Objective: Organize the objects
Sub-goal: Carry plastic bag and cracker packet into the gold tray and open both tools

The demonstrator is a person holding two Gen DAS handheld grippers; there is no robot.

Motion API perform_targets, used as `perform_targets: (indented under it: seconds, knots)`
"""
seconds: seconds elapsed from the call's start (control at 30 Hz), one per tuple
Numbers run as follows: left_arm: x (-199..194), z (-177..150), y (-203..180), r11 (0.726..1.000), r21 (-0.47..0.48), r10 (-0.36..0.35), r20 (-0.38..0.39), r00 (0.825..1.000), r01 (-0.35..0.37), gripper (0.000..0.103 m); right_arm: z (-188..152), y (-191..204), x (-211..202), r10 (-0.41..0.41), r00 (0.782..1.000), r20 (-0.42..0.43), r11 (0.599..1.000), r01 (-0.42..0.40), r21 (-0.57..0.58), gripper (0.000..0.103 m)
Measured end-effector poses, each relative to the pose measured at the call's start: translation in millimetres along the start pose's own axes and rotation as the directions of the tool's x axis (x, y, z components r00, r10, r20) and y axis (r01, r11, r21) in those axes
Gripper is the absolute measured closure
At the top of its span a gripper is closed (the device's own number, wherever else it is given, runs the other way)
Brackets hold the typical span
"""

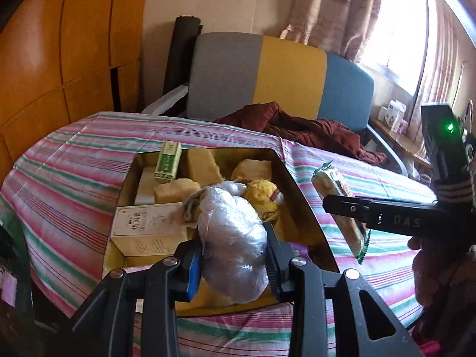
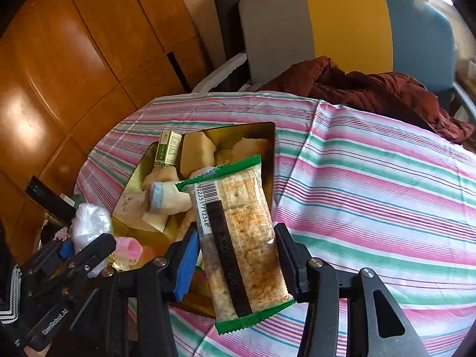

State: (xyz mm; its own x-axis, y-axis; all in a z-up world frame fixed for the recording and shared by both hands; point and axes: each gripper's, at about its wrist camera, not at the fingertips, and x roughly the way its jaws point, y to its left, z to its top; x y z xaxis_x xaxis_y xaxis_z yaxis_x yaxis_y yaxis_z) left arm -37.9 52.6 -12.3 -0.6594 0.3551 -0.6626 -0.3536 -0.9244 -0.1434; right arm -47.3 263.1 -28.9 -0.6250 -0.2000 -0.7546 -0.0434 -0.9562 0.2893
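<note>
Pink, green and white striped tablecloth [image 2: 372, 178]; gold box [image 1: 300, 196]; green-edged snack packet [image 2: 244, 238]; grey, yellow, blue chair [image 1: 282, 74].

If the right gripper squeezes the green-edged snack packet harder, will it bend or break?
The snack packet looks like thin plastic film around flat crackers, so it probably stays fairly stiff but could crack inside. Its glossy wrapper may slip between the right gripper's pads.

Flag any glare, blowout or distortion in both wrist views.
Left wrist: window blown out white, curtain washed by backlight, fisheye bends the table edge, corners vignetted black. Right wrist: soft glare patch on the wood wall, sheen on the snack pack, barcode sharp, stripes curved by the lens.
</note>
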Motion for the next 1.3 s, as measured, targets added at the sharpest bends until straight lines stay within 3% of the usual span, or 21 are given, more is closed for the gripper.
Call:
perform_targets:
  seconds: [0.33,0.43,0.53,0.73,0.87,0.93,1.13,1.3]
  knots:
    - [2.2,41.0,31.0,0.990,-0.103,-0.089,0.036,0.995,0.092,0.068,12.6,4.3,28.9,0.037,0.999,-0.008,0.998,-0.036,0.054,0.052]
    - [12.5,62.0,31.5,0.985,-0.121,-0.121,0.053,0.991,0.127,0.067,15.0,1.4,39.9,0.088,0.996,-0.013,0.992,-0.087,0.095,0.051]
    - [31.6,79.8,25.7,0.982,-0.114,-0.144,0.050,0.988,0.149,0.067,13.7,-1.6,49.2,0.081,0.996,-0.022,0.991,-0.078,0.110,0.042]
    - [93.0,90.1,19.4,0.981,-0.138,-0.144,-0.058,0.988,0.135,0.066,2.5,-5.9,48.3,0.050,0.998,-0.034,0.996,-0.047,0.079,0.042]
    - [118.4,84.6,18.1,0.979,-0.167,-0.140,-0.118,0.983,0.119,0.054,-6.9,-7.4,44.1,0.031,0.999,-0.038,0.998,-0.028,0.059,0.039]
    - [124.8,82.1,17.3,0.980,-0.166,-0.133,-0.134,0.982,0.110,0.052,-9.8,-7.4,43.4,0.023,0.999,-0.038,0.998,-0.021,0.053,0.033]
    - [105.8,69.0,22.3,0.988,-0.150,-0.066,-0.112,0.992,0.049,0.052,-16.0,-3.0,40.0,-0.027,0.999,-0.027,1.000,0.027,0.013,0.025]
    - [75.0,55.9,21.2,0.995,-0.099,-0.014,-0.063,0.998,0.008,0.052,-22.3,1.6,38.6,-0.070,0.997,-0.023,0.997,0.070,-0.020,0.024]
